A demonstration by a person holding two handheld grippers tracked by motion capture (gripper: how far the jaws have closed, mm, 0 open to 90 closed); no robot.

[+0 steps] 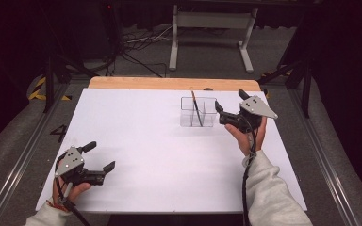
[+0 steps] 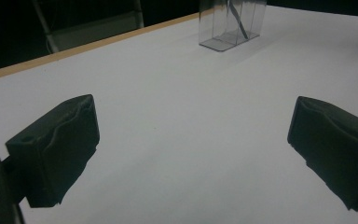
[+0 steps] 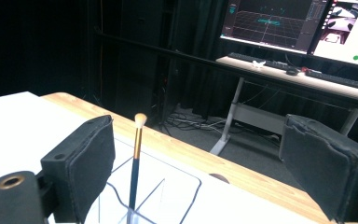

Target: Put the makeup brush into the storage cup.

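We are seeing a white worktop (image 1: 146,136) with a bare wooden strip (image 1: 169,84) running along its far edge. A clear divided organizer (image 1: 198,112) is standing directly on the white surface near the far edge, right of the middle, well apart from the near corners.

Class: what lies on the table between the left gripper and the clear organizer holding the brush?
Nothing: bare white table between left gripper and organizer, seen in the high view.
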